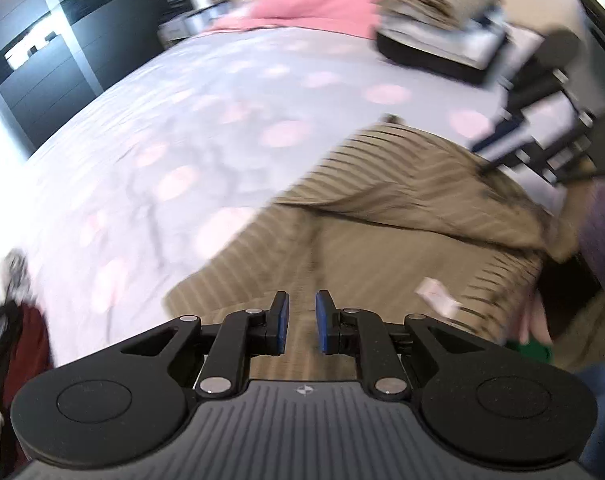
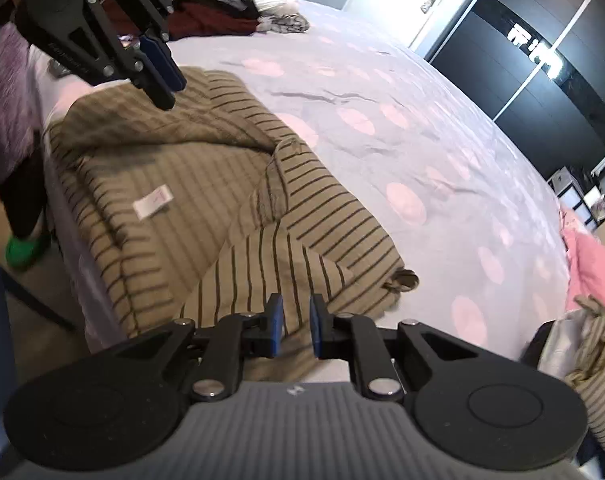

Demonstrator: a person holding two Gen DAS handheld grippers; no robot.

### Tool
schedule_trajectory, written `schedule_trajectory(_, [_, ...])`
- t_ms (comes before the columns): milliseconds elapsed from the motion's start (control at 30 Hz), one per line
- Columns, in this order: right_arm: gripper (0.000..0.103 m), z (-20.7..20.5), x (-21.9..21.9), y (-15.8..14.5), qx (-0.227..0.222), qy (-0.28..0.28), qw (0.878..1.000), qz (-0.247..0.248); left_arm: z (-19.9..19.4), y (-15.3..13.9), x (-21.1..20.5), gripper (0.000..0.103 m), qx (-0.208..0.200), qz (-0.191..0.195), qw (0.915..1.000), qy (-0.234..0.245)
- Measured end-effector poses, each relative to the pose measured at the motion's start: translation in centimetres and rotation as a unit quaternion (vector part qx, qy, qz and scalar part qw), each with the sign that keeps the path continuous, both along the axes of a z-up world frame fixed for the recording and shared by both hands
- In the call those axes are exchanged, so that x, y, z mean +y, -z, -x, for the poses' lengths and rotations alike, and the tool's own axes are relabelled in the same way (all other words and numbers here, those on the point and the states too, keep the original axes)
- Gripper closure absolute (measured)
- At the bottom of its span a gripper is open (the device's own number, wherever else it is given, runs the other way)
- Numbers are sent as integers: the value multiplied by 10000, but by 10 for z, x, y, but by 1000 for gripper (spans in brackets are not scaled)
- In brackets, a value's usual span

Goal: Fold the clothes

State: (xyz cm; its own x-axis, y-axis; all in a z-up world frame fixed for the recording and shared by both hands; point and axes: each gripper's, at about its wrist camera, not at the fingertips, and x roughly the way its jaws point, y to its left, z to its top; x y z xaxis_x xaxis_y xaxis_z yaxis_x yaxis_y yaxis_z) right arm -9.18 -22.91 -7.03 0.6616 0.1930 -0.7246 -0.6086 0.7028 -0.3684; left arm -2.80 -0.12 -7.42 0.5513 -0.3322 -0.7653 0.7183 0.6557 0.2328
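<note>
A tan garment with dark stripes lies partly folded at the bed's near edge, its white label facing up. My left gripper hovers above its middle. The jaws stand a narrow gap apart with nothing between them. From the right wrist view the left gripper hangs clear over the garment's far edge. My right gripper sits just above a raised striped flap, jaws slightly apart, pads not pressing on the cloth. The left wrist view shows the right gripper blurred beside a ridge of fabric.
The bed sheet is pale with pink dots. A stack of folded clothes and a pink blanket lie at one end. Unfolded clothes are piled at the other. A dark wardrobe stands beyond. A purple sleeve is close by.
</note>
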Motion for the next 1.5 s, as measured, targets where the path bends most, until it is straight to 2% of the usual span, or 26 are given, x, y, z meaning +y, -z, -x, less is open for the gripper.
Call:
schedule_trajectory(133, [86, -20, 0, 2, 53, 182, 9993, -331, -23, 9, 16, 90, 214, 236, 9981, -520])
schedule_trajectory(200, [86, -34, 0, 6, 244, 305, 9977, -546, -31, 17, 21, 90, 364, 255, 9969, -656])
schedule_trajectory(267, [86, -47, 0, 10, 492, 402, 9958, -654, -34, 27, 22, 90, 476, 80, 9971, -591])
schedule_trajectory(367, [87, -62, 1, 23, 742, 476, 9946, -554, -37, 43, 24, 90, 674, -126, 9963, -526])
schedule_trajectory(433, [87, -67, 1, 31, 857, 467, 9937, -544, -38, 49, 26, 90, 706, -111, 9963, -481])
schedule_trajectory(600, [86, -64, -2, 24, 831, 465, 9931, -687, -32, 30, 35, 90, 593, 102, 9974, -388])
schedule_trajectory(700, [82, -59, -8, 15, 770, 464, 9923, -855, -18, 15, 43, 90, 497, 321, 9982, -127])
schedule_trajectory(767, [76, -54, -10, 9, 712, 392, 9923, -931, -6, 9, 43, 90, 415, 315, 9986, 112])
schedule_trajectory(900, [76, -40, -8, 0, 666, 0, 9927, -1011, 22, 8, 36, 90, 486, 257, 9958, 737])
schedule_trajectory(1067, [76, -12, 16, -8, 677, -968, 9888, -908, 62, 17, 18, 90, 369, -201, 9862, 1601])
schedule_trajectory(1200, [76, 12, 42, 0, 713, -1629, 9831, -430, 84, 32, 9, 90, 196, -689, 9777, 1975])
schedule_trajectory(1333, [75, 27, 55, 14, 785, -1953, 9776, 75, 99, 46, 4, 89, -171, -1188, 9673, 2236])
schedule_trajectory(1433, [73, 37, 62, 25, 843, -2153, 9720, 428, 107, 54, 6, 77, -401, -1414, 9590, 2424])
schedule_trajectory(1500, [72, 41, 62, 30, 853, -2188, 9703, 579, 113, 58, 5, 76, -622, -1604, 9504, 2589])
